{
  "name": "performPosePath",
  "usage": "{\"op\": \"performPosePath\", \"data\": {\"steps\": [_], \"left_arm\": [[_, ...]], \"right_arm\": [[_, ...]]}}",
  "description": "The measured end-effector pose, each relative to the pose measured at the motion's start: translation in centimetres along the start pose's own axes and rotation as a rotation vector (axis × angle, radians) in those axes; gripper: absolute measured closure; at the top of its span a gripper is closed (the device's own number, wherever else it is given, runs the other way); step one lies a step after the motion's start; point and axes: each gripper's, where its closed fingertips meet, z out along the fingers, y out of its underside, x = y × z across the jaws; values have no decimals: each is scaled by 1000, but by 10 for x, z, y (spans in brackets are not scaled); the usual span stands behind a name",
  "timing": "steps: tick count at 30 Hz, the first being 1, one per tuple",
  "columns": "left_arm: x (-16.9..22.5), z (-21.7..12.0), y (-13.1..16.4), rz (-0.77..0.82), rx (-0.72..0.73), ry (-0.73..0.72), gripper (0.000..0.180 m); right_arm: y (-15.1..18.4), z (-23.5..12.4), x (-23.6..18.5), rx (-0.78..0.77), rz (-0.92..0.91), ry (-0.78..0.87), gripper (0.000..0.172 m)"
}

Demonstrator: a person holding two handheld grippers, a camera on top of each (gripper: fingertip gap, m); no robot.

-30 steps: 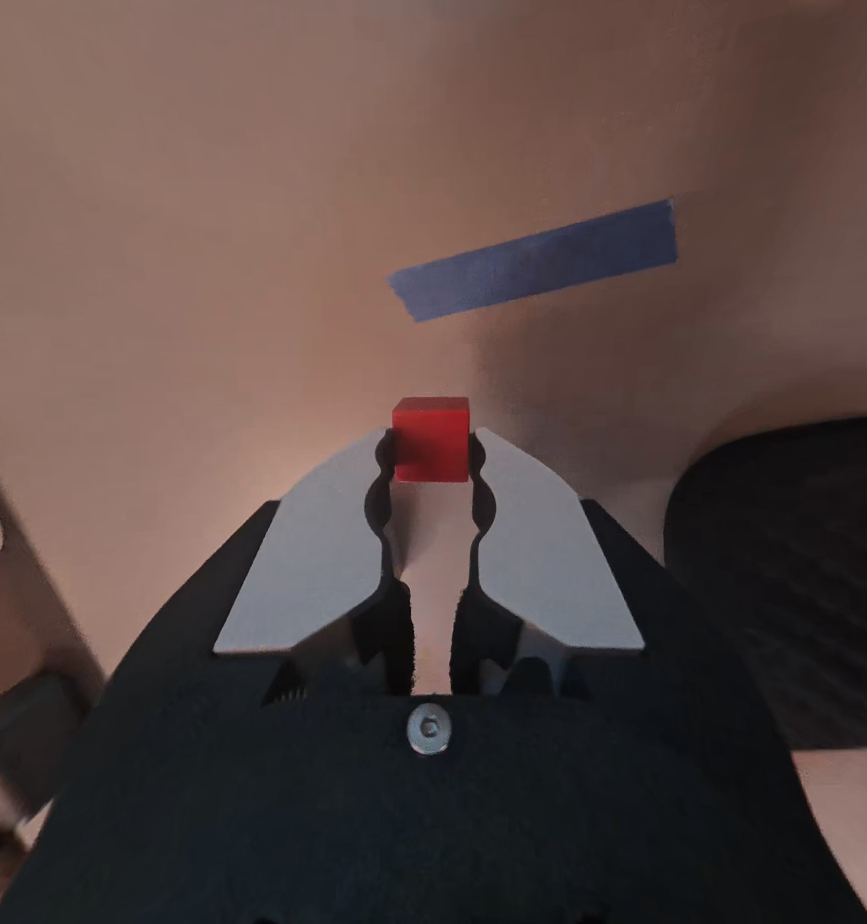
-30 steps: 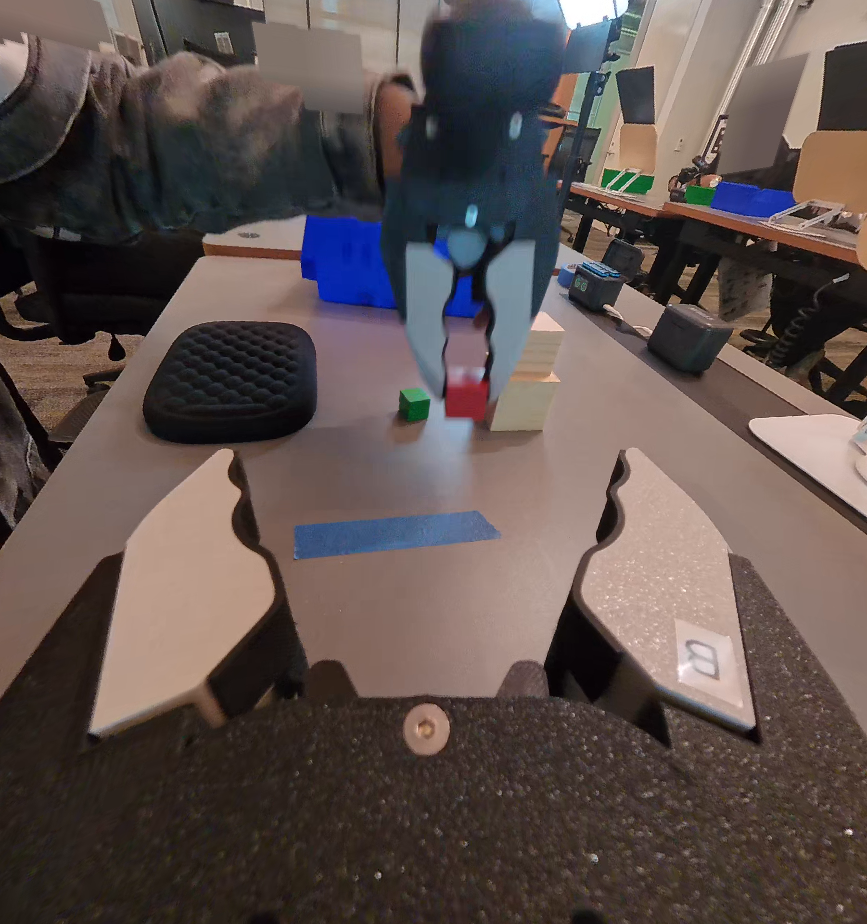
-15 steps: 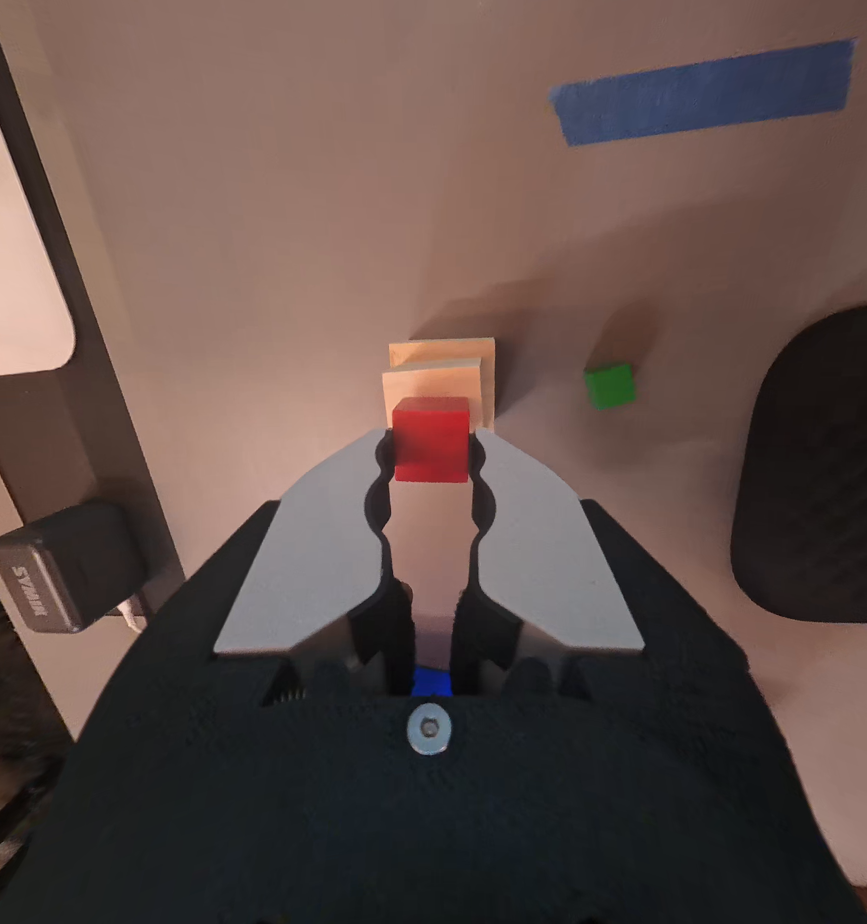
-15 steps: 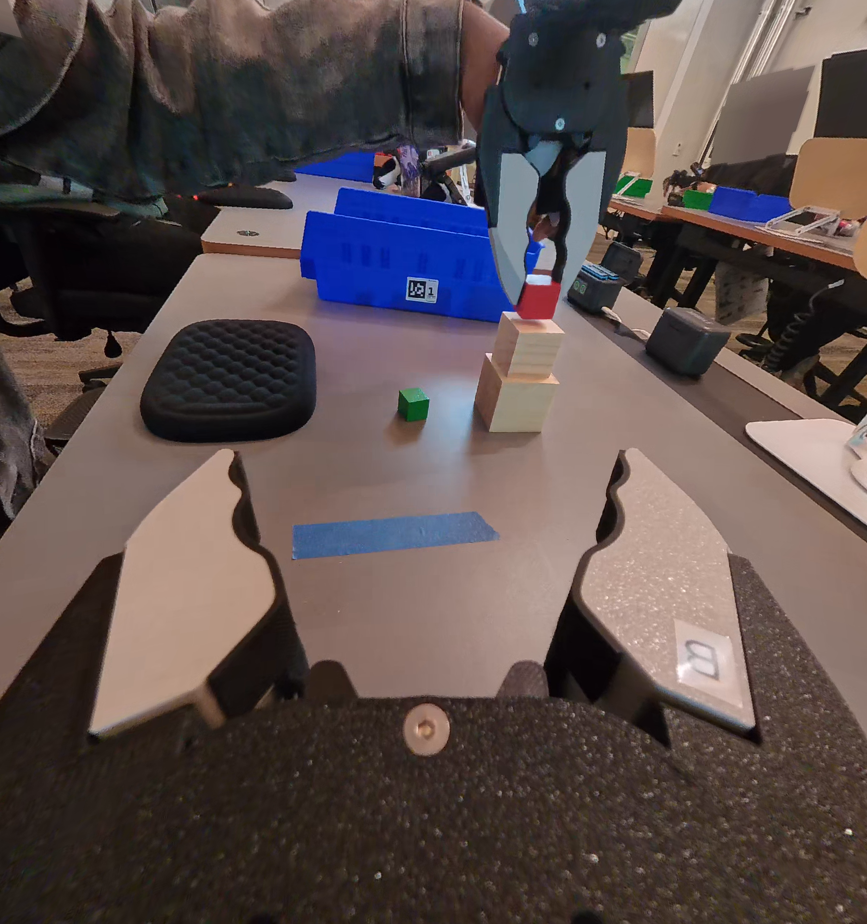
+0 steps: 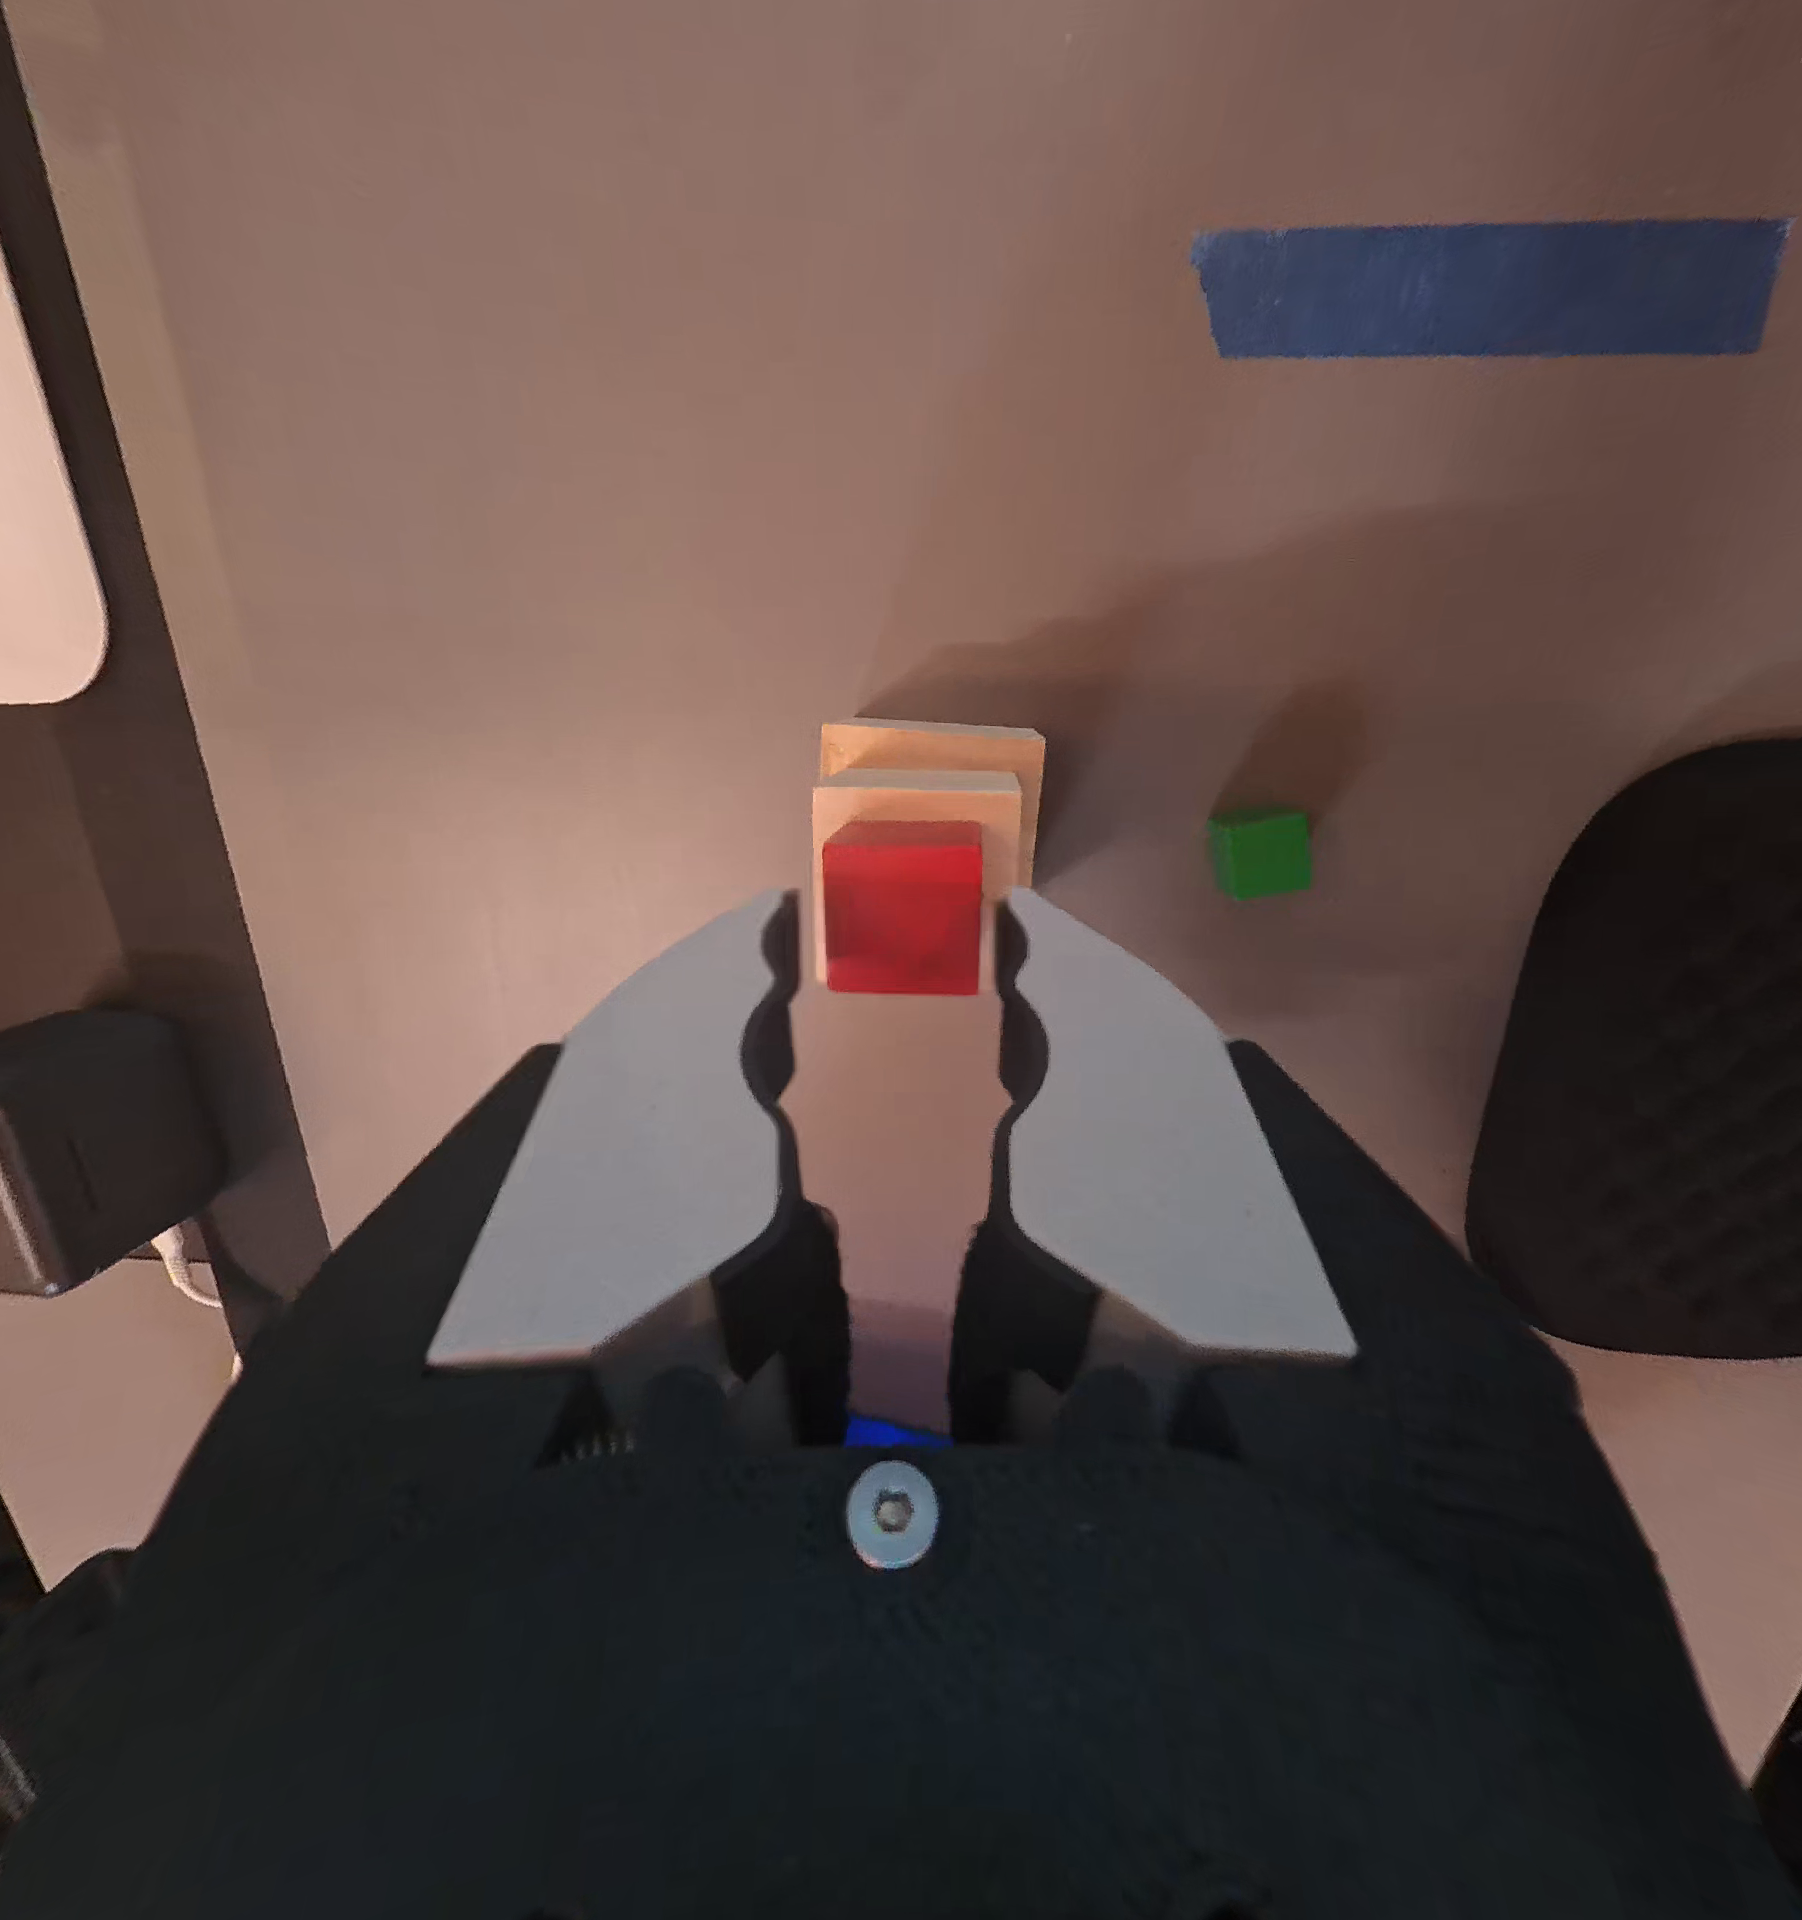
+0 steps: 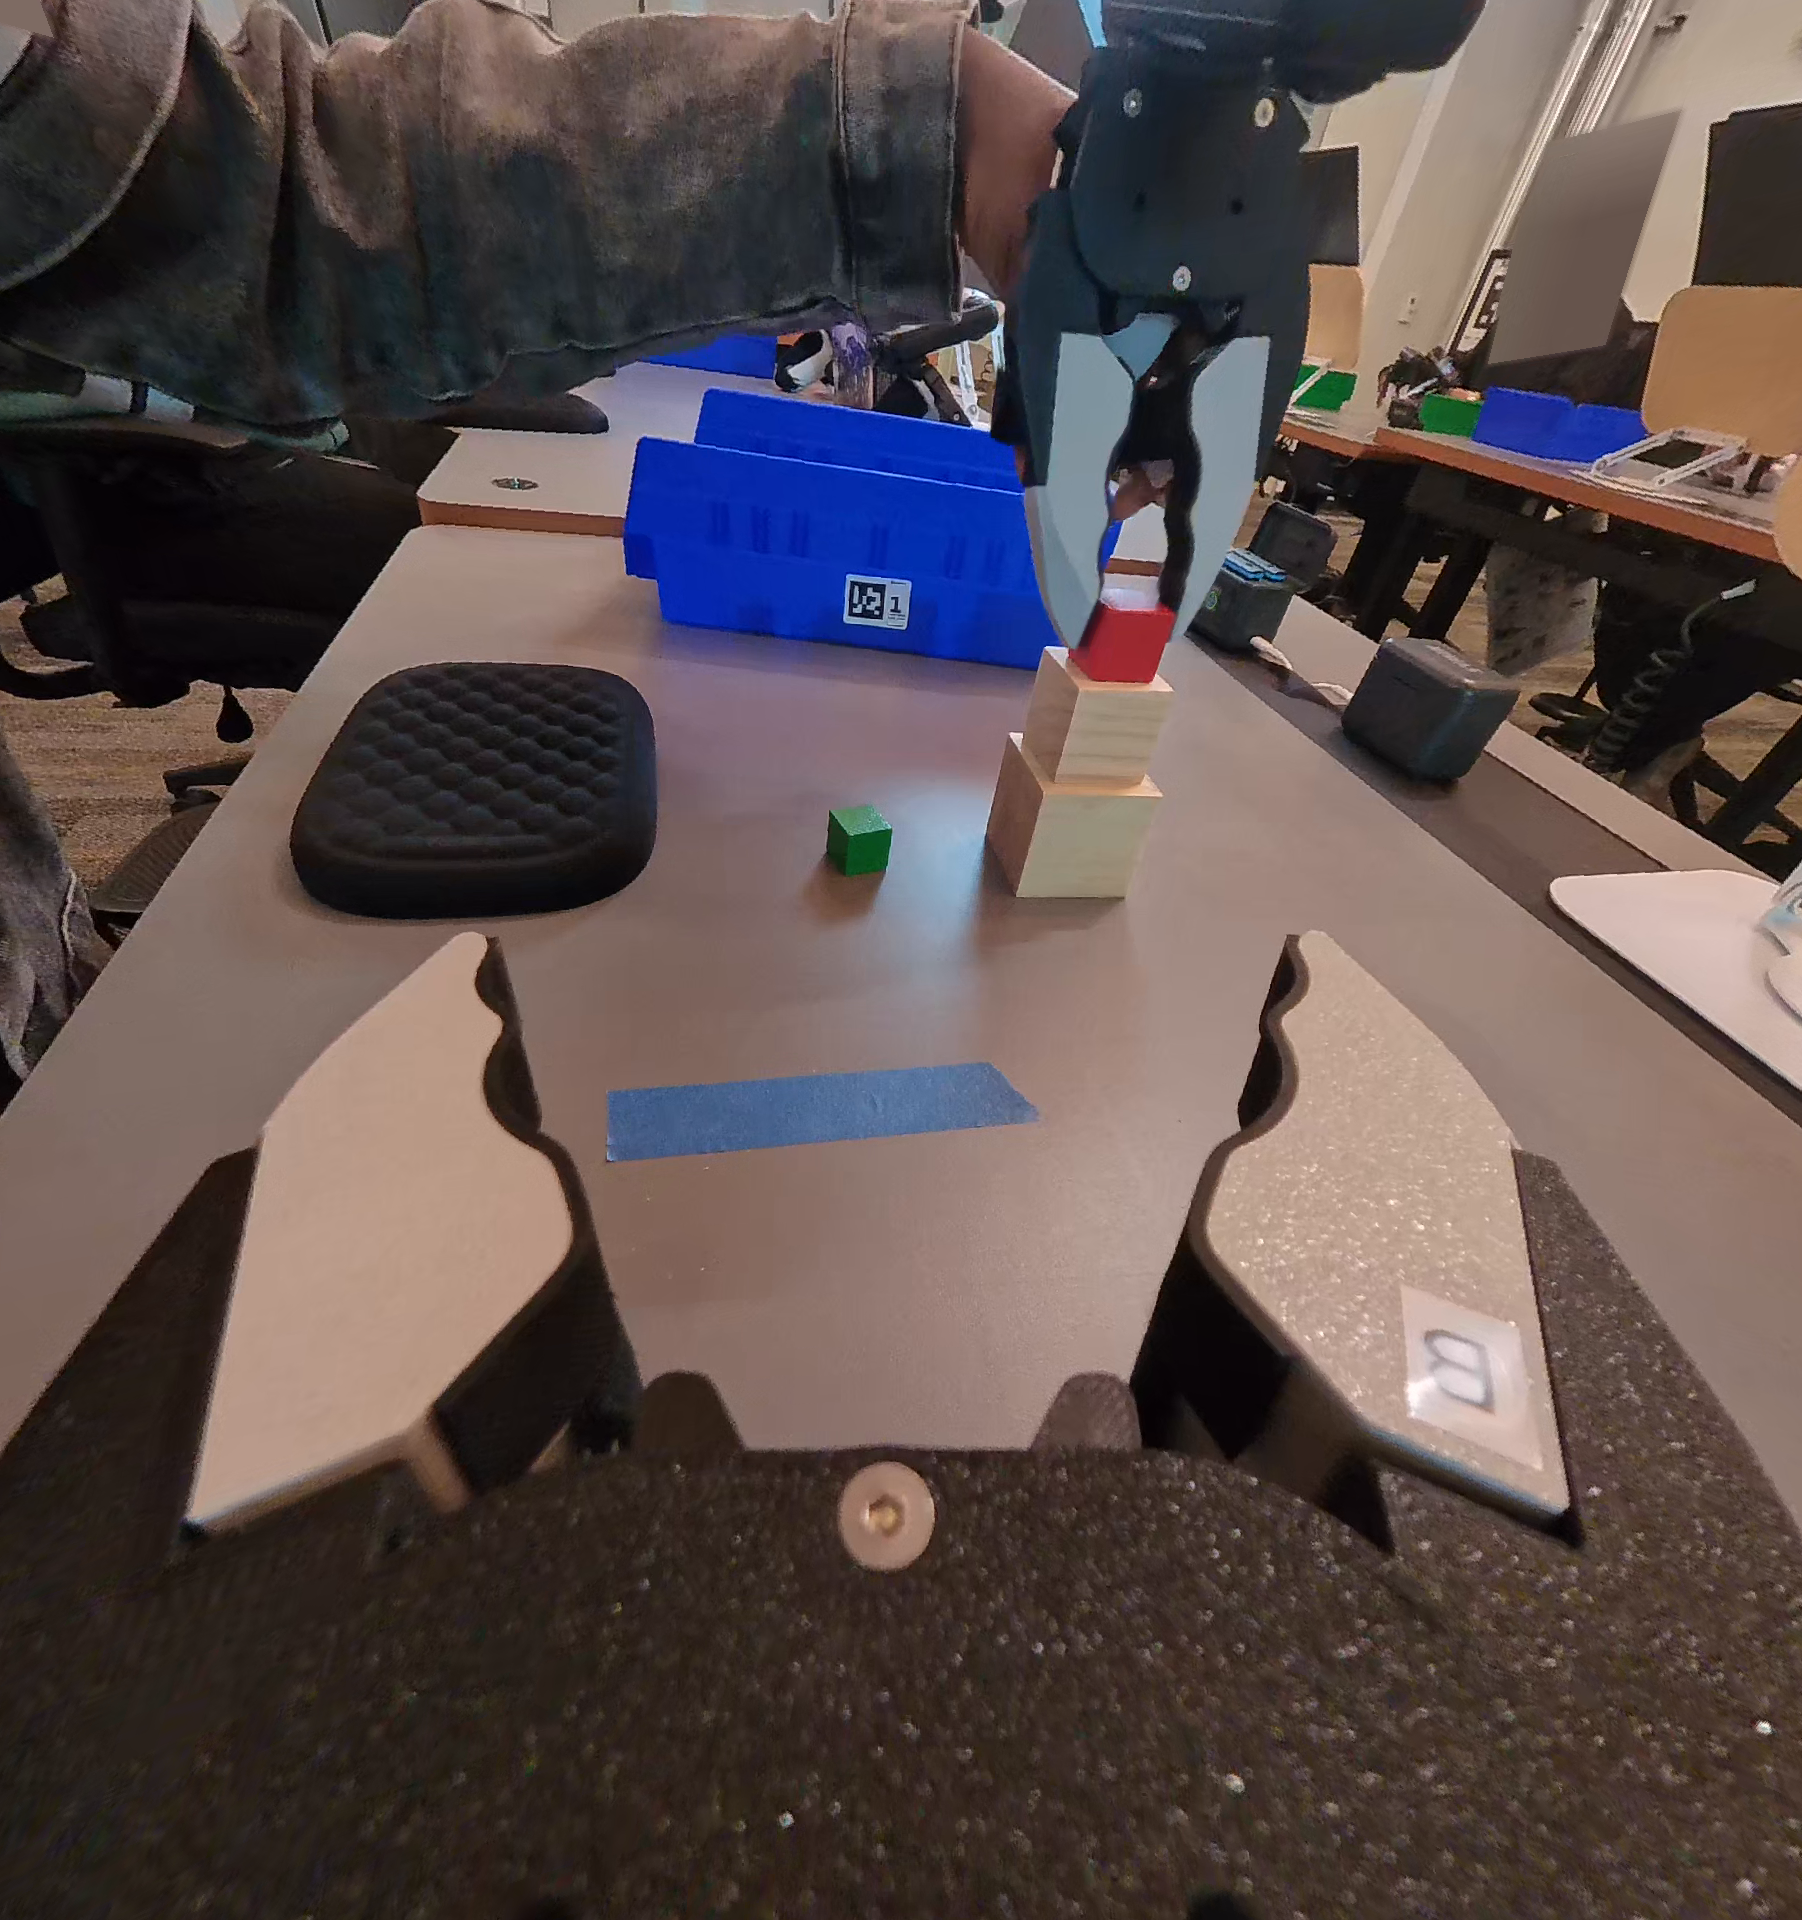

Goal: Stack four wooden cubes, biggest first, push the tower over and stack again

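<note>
Three cubes already stand as a tower on the grey surface (image 6: 876, 987): a large pale wooden cube (image 6: 1073, 831) at the bottom, a medium pale wooden cube (image 6: 1105, 722) on it, and the red cube (image 6: 1125, 639) on top. The small green cube (image 6: 858, 840) sits alone on the surface, just left of the tower and apart from it.

The left hand-held gripper (image 5: 902, 914) points down over the tower with its fingers either side of the red cube; a sliver of gap shows at each pad, so it looks let go rather than pinched. The right hand-held gripper (image 6: 886, 1039) is spread wide and holds nothing, low near the blue tape strip (image 6: 819, 1107).

The green cube is probably light, rigid and smooth-painted, so it could slip; a pinch on two opposite flat side faces, low enough to leave its base free, seems best. Being a cube, it has no long axis; its faces sit slightly turned relative to the tower's. The tower's long axis runs vertically, its upper cubes slightly off-centre.
</note>
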Motion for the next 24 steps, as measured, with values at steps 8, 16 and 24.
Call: {"op": "performPosePath", "data": {"steps": [8,16,24], "left_arm": [[47,-36,-24,-69,228,-121,136],[109,49,2,-154,107,-94,140],[96,71,20,-217,104,-77,148]], "right_arm": [[0,0,1,1,2,3,39],[1,1,-2,-5,-6,-7,39],[1,1,-1,-4,-5,-3,39]]}}
